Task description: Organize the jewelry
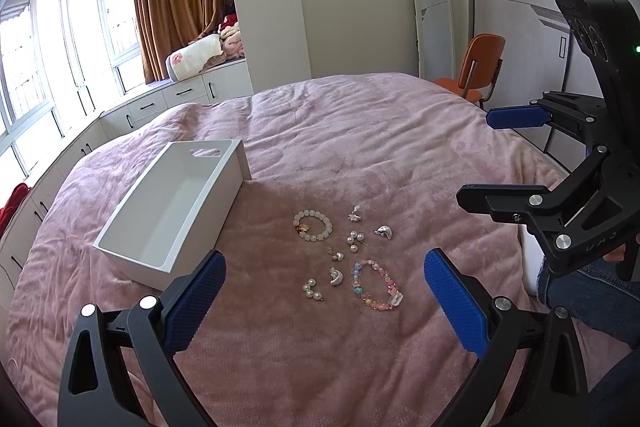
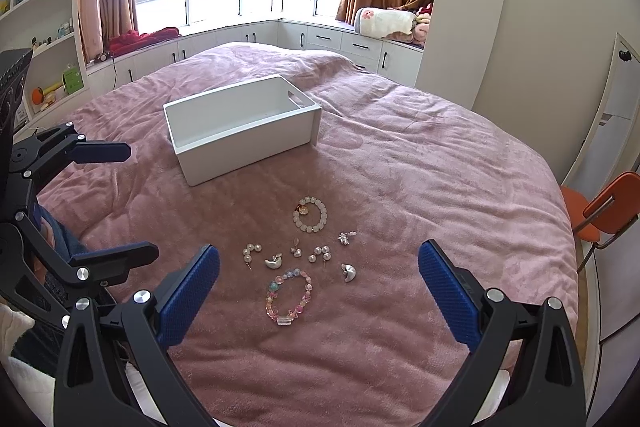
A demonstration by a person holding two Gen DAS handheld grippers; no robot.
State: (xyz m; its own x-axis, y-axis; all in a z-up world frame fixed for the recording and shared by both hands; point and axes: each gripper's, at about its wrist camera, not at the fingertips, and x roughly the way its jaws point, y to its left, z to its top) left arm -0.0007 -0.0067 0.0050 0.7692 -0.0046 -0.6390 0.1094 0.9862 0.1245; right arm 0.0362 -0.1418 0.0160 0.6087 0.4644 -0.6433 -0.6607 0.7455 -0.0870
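Jewelry lies on the pink bedspread: a white bead bracelet, a pastel bead bracelet, and several pearl and silver earrings between them. An empty white box stands beyond the jewelry. My left gripper is open and empty, hovering above the near jewelry; it also shows at the left of the right wrist view. My right gripper is open and empty above the jewelry; it shows at the right of the left wrist view.
The pink bedspread covers a wide bed. White window cabinets run behind it. An orange chair stands by the bed's edge. A shelf with toys is at far left.
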